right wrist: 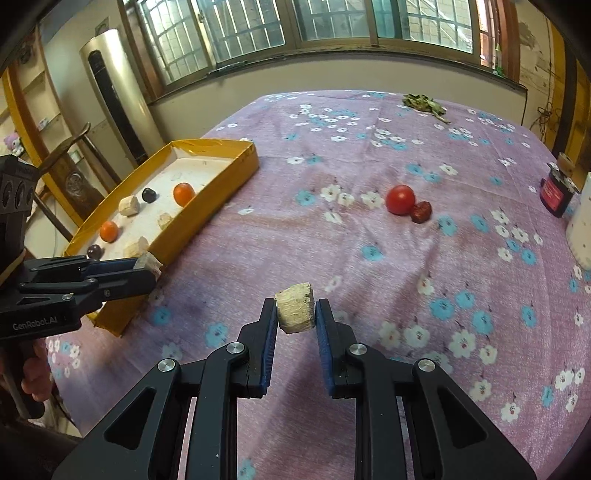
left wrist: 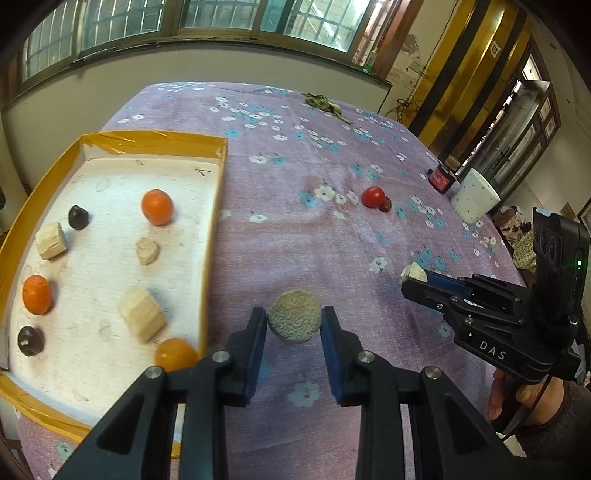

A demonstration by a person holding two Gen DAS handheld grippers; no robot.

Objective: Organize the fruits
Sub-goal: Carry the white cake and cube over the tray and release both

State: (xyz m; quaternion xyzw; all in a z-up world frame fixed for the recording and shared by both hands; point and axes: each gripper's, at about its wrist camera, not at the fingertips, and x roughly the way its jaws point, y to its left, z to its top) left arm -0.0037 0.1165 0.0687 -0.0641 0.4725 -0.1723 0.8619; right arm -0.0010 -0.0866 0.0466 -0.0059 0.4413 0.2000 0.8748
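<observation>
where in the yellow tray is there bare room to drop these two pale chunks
The yellow tray is bare along its far end, beyond the orange fruit and dark fruit. Its middle and near end are crowded with pale chunks and fruit. Only small gaps lie between them.

Daylight from the barred windows (right wrist: 295, 29)

Soft, even brightness; faint shadows; strong fisheye bending and dark corners; slight blur throughout.

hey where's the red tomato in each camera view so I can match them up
Left wrist view: the red tomato sits right of centre on the purple cloth, beside a small dark red fruit.
Right wrist view: the tomato is right of centre, same dark fruit at its right.
Shared landmark: the yellow tray.
</observation>
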